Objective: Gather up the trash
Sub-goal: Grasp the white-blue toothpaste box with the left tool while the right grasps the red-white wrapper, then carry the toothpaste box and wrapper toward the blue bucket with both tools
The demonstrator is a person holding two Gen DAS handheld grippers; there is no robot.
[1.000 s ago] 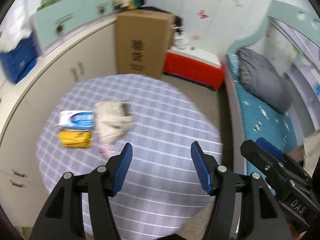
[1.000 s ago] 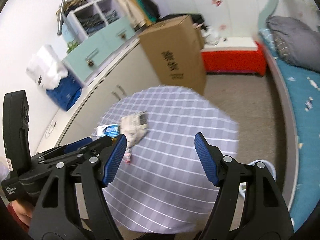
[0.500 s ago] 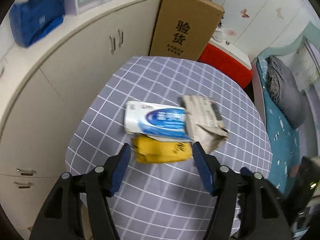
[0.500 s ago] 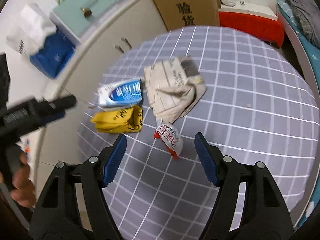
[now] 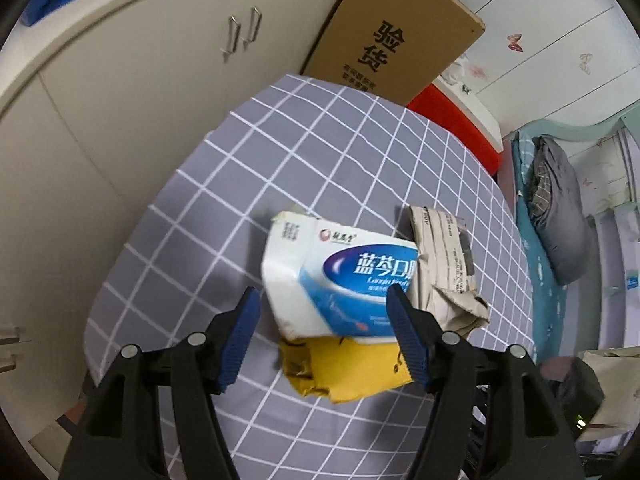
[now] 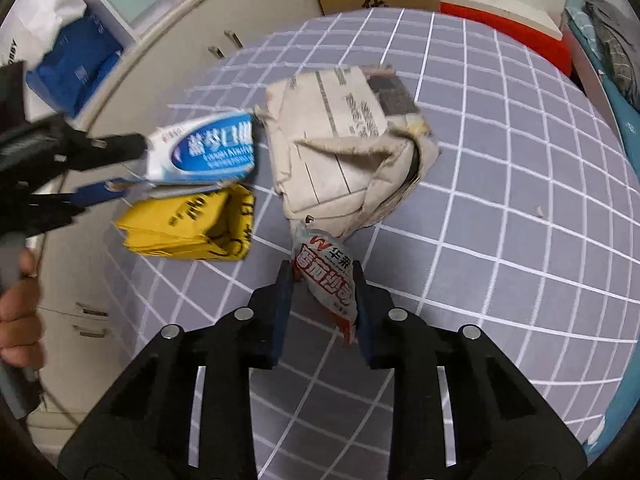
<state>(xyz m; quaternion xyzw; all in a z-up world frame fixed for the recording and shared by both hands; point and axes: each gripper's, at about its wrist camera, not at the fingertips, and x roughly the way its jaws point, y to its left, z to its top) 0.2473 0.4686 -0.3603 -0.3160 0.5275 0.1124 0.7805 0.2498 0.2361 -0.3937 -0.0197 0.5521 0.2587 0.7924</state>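
Both grippers are working at a small heap of trash on the checked tablecloth. The left gripper is straddling the white and blue box with its jaws apart, seemingly lining up a grasp on it; the box is lying partly on the yellow packet. The right gripper is closing around the red and white wrapper, and I cannot tell whether it is clamping yet. The crumpled newspaper is lying just beyond. No bin is showing; the cardboard box behind is standing shut.
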